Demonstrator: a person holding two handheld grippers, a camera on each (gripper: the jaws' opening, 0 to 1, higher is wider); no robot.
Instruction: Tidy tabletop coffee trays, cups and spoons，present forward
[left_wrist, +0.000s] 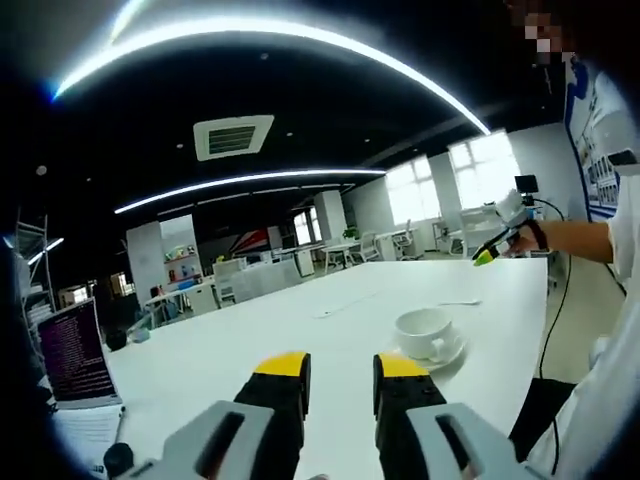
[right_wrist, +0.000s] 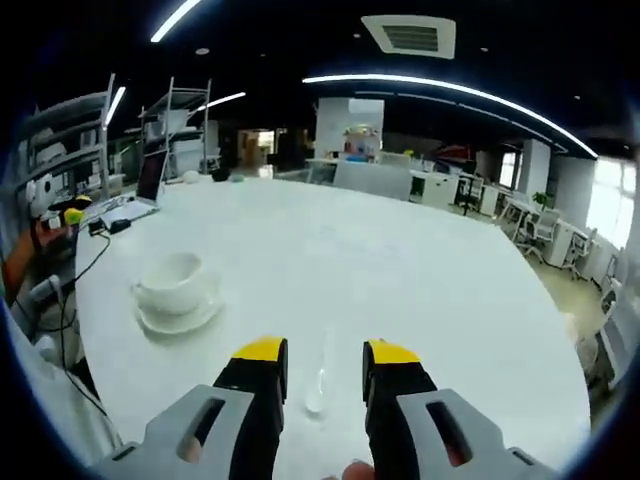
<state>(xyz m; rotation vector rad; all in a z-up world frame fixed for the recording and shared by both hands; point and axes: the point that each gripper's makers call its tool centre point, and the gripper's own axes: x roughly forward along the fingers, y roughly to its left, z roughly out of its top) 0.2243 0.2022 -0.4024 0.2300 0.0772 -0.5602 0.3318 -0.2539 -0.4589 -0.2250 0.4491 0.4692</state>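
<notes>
White ceramic cup (right_wrist: 172, 280) on its white saucer (right_wrist: 180, 317), no legible writing.
Both grippers' yellow-tipped fingers (left_wrist: 283, 372) (right_wrist: 262, 357) parted, holding nothing; white spoon (right_wrist: 318, 385) between right fingers on white tabletop (right_wrist: 400, 270).

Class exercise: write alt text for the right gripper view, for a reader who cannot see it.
The right gripper, jaws open, hovers over a white spoon on a white table. A white cup sits on a saucer to the left; a laptop stands at the far edge.

White table (right_wrist: 400, 270) carries 1 cup (right_wrist: 172, 280) on a saucer (right_wrist: 180, 318), 1 spoon (right_wrist: 318, 385), and a laptop (left_wrist: 75, 355) at its far end
</notes>
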